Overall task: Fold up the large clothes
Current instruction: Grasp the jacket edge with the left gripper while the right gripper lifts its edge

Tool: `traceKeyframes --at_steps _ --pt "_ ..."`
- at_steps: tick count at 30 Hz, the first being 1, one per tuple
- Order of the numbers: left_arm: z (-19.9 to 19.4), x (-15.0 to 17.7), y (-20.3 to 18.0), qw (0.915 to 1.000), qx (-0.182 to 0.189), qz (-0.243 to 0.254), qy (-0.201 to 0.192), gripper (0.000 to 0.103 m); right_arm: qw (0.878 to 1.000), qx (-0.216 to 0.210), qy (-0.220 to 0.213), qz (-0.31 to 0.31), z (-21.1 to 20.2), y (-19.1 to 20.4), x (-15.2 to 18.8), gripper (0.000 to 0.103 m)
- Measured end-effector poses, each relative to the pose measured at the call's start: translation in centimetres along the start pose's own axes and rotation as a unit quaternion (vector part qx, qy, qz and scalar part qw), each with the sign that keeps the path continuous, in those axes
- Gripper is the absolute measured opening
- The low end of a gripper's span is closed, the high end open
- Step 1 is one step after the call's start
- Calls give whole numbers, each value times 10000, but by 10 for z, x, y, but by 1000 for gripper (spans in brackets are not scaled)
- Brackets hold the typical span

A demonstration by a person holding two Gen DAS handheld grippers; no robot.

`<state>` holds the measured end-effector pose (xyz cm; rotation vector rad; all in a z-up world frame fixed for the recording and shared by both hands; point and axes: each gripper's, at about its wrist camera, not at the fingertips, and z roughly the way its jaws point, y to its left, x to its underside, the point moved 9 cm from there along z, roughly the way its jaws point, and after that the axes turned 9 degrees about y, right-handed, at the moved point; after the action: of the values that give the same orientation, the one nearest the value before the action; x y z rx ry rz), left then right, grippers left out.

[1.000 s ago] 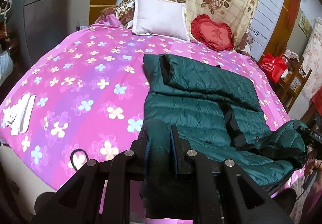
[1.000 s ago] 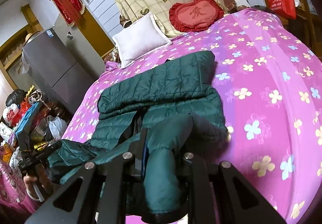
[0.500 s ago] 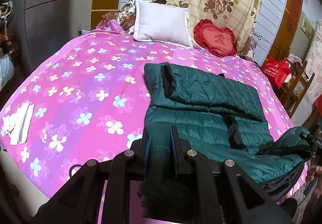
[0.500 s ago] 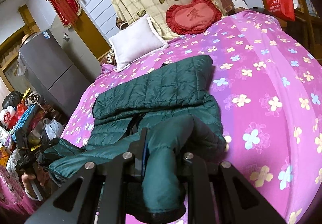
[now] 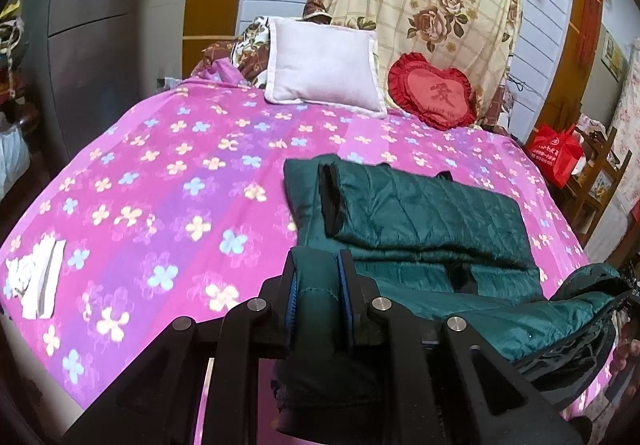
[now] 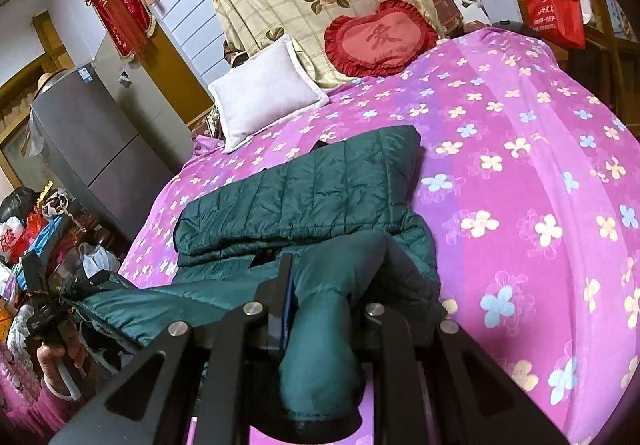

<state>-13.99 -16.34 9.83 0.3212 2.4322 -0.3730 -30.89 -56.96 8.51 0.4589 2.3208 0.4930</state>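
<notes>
A dark green quilted jacket [image 5: 420,217] lies on the pink flowered bed, with a sleeve folded across its top; it also shows in the right wrist view [image 6: 304,193]. My left gripper [image 5: 318,285] is shut on the jacket's near left corner and holds it lifted over the bed's front edge. My right gripper [image 6: 324,293] is shut on the near right corner, with fabric bunched between the fingers. The jacket's lower edge stretches between both grippers. The other gripper and the hand holding it show at the left edge of the right wrist view [image 6: 52,309].
A white pillow [image 5: 324,69] and a red heart cushion [image 5: 434,93] lean at the headboard. White folded paper [image 5: 36,281] lies on the bed's left edge. A grey fridge [image 6: 92,141] and clutter stand left, a red bag [image 6: 554,11] on wooden shelves right.
Both grippers have lifted and moved forward over the bed with the jacket's near edge, which now hangs higher above the front of the bed.
</notes>
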Motion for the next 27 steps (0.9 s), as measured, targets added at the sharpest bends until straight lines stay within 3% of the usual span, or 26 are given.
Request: traceKeyframes --at_steps 8,18,23,27 --pt "20 -37 -5 9997 -207 1 -141 0 9999 137 -74 21 12 -2 -31 17" --pt "64 -89 6 9988 -450 -180 -94 0 9988 402 -220 151 42 -10 -96 17" --pt "107 -121 16 9976 -490 -476 99 0 9982 506 -230 233 70 -13 -134 17" --pt "148 -127 24 9955 -617 -621 372 1 9972 644 -52 363 112 -26 -160 17"
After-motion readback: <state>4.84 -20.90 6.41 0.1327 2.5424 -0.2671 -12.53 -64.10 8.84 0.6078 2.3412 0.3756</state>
